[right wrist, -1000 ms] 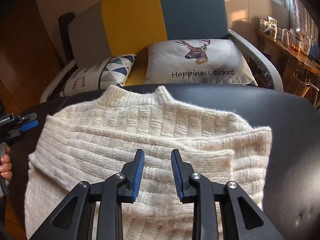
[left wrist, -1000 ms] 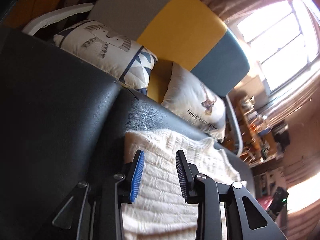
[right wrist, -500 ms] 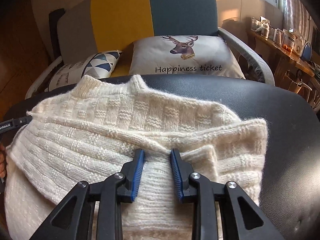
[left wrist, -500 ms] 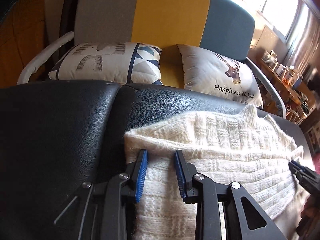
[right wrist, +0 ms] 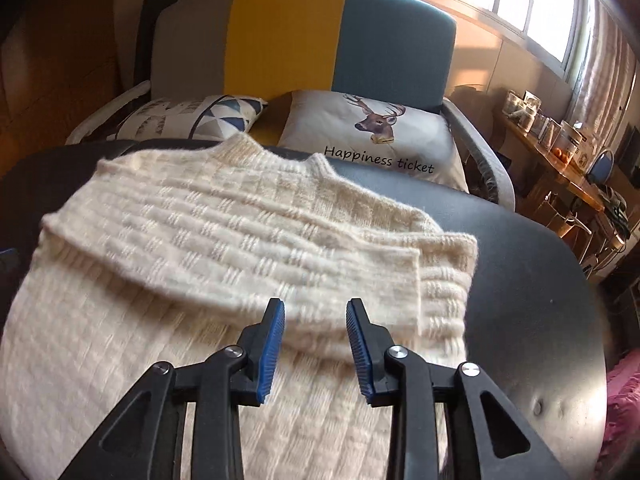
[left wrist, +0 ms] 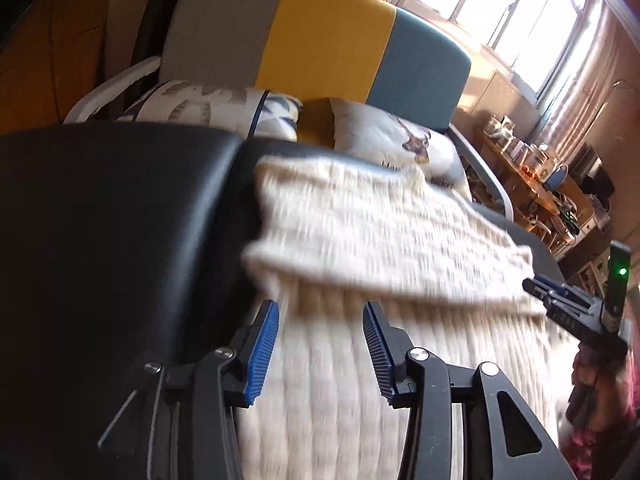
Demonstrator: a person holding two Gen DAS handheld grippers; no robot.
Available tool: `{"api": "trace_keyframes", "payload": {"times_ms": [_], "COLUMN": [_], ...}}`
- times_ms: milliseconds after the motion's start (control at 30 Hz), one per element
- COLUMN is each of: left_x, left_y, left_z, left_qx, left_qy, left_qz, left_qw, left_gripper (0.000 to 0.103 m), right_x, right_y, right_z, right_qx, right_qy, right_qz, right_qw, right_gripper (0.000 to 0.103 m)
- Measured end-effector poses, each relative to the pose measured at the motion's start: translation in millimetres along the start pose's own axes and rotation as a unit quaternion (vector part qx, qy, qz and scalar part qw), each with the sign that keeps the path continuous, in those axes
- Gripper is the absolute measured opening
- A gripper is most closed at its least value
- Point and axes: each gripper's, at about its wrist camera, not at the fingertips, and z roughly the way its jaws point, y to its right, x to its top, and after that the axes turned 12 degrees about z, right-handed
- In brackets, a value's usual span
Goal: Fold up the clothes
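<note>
both claws (left wrist: pixel 320 312) (right wrist: pixel 316 310) opened off sweater (right wrist: pixel 224 240).

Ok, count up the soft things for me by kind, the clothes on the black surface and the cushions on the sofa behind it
Sweaters: 1, the cream knit sweater spread on the black surface.
Cushions: 2, the deer cushion and the triangle-pattern cushion on the sofa.
Total: 3

Home living room (cushioned armchair (right wrist: pixel 296 48))
</note>
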Motion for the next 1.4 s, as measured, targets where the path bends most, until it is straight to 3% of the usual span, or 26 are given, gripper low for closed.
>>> {"api": "trace_keyframes", "payload": {"times_ms": [200, 300, 433, 600, 700, 867, 1000, 1200, 1300, 1400], "left_x": [-71.7, -100.9, -131.2, -155.8, -164.0, -170.5, -172.4, -173.0, -172.1, -171.1], "left_y": [-19.6, -26.1, -29.9, -33.1, -31.7, -22.1, -12.1, -2.4, 10.9, 19.5], "left_z": [-46.9, -63.8, -76.9, -80.8, -83.0, -89.8, -93.0, -95.4, -92.7, -88.8], "left_qx": [-0.003, -0.003, -0.009, -0.048, -0.068, -0.095, -0.088, -0.093, -0.081, -0.065], "left_qy": [-0.014, -0.022, -0.028, -0.037, -0.038, -0.034, -0.031, -0.014, -0.013, -0.019], "left_qz": [-0.022, -0.021, -0.016, -0.052, -0.061, -0.038, -0.005, 0.019, 0.051, 0.070], "left_qw": [0.9997, 0.9995, 0.9994, 0.9968, 0.9951, 0.9942, 0.9956, 0.9954, 0.9953, 0.9953], "left_gripper": [0.047, 0.049, 0.053, 0.058, 0.059, 0.060, 0.062, 0.061, 0.061, 0.061], "right_x": [-72.7, -109.8, -151.5, -194.5, -204.9, -209.0, -208.5, -209.5, -208.2, -207.8], "right_y": [6.7, 36.5, 94.8, 152.3, 167.5, 162.3, 149.9, 135.5, 125.2, 109.2], "right_z": [-47.9, -69.8, -88.3, -102.0, -103.7, -93.3, -82.2, -82.2, -87.7, -96.9], "right_qx": [0.020, 0.048, 0.079, 0.127, 0.191, 0.287, 0.342, 0.357, 0.341, 0.321], "right_qy": [-0.038, -0.069, -0.103, -0.133, -0.126, -0.136, -0.144, -0.143, -0.135, -0.119], "right_qz": [-0.024, 0.014, 0.108, 0.220, 0.274, 0.312, 0.318, 0.298, 0.266, 0.204], "right_qw": [0.999, 0.996, 0.986, 0.958, 0.934, 0.895, 0.873, 0.874, 0.892, 0.917], "right_gripper": [0.036, 0.040, 0.046, 0.049, 0.051, 0.054, 0.053, 0.053, 0.053, 0.053]}}
